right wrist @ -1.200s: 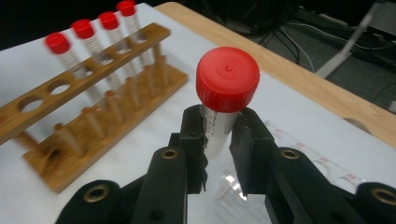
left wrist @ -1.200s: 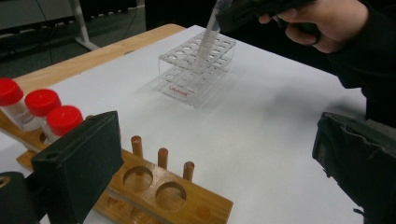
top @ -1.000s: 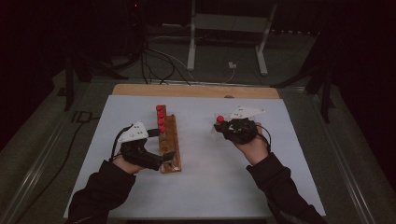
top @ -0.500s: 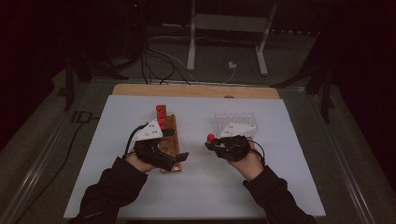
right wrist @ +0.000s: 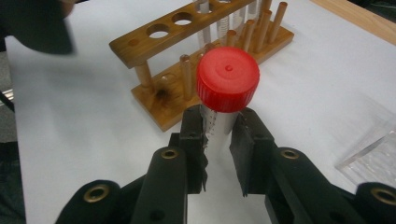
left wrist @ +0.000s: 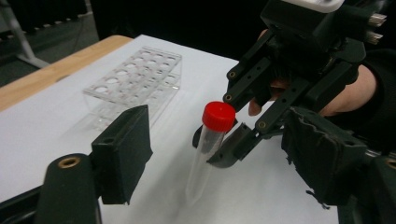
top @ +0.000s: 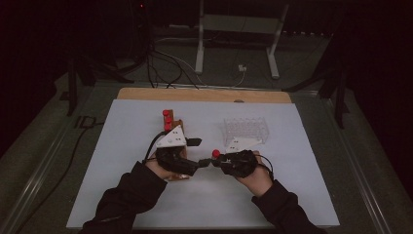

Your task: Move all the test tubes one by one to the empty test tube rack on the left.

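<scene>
Toward the left, the wooden rack (top: 176, 127) with its red-capped tubes is standing behind the left gripper (left wrist: 224, 182), whose jaws have just been closing around the clear tube (left wrist: 205, 154) without pressing on it yet, probably readying a handover. To the right, the right gripper (right wrist: 219, 140) is clenching that tube just under its red cap (right wrist: 227, 79), holding it upright above the white mat (top: 122, 161), while the clear plastic rack (top: 246, 130) is waiting behind.

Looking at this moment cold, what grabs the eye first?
The red-capped tube at the middle of the white mat, clamped just under its cap by the right claw. The left claw flanks it, its jaws just closing, not yet touching. Behind stand a wooden rack and a clear rack.
</scene>
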The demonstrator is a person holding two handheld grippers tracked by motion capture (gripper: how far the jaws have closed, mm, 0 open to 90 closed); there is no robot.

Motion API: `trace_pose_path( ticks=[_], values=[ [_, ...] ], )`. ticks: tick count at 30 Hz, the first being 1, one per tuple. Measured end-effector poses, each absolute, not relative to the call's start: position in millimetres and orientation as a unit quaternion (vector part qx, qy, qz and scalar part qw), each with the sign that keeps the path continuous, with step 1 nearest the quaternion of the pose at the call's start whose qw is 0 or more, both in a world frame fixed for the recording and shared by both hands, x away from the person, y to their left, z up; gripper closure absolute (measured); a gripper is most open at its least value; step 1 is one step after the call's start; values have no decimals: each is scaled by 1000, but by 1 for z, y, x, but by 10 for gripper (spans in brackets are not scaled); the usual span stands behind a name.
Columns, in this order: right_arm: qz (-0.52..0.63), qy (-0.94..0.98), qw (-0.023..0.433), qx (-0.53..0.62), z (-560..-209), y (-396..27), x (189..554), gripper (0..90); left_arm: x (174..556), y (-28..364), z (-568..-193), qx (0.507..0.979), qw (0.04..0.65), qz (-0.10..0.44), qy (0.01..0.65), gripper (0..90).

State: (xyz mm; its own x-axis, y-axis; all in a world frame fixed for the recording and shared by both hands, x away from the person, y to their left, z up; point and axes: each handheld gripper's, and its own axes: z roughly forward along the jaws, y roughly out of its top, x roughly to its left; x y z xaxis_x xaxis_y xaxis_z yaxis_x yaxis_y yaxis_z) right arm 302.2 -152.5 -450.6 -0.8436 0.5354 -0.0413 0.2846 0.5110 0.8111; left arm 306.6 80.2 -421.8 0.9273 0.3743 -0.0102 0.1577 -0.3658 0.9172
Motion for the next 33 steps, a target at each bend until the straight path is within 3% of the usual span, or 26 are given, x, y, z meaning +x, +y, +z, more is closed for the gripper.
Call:
trace_pose_path(
  ticks=[21,33],
  values=[
    [435,857,141,236,-449,-153,299,753,312,53,-433,833,523,106,145,691],
    [446,850,145,239,-447,-157,299,749,313,53,-428,831,525,117,140,718]
  ],
)
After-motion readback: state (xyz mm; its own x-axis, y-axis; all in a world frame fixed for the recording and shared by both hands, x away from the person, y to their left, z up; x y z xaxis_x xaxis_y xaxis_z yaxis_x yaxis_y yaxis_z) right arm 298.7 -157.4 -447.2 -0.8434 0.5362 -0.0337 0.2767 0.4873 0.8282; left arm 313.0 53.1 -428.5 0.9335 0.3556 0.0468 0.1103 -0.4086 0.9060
